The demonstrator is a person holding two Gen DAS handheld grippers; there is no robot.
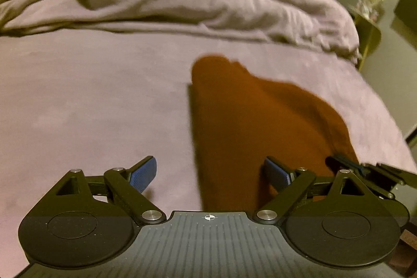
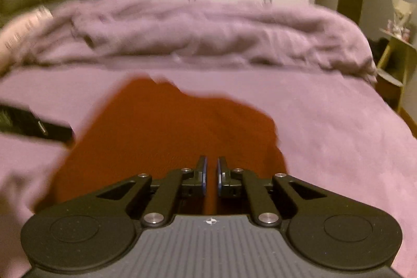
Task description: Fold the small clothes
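Your right gripper (image 2: 211, 173): jaws nearly closed, narrow gap, over the garment.
Garment (image 2: 156, 132): rust-red, on the bed (image 2: 338, 121).
Left gripper (image 2: 36, 127): at garment's left edge.

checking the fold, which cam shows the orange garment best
The right wrist view: the orange garment lies nearly whole, central on the bed. The left wrist view shows it off to the right, near edge hidden behind the tongs' frame. Both are blurred.
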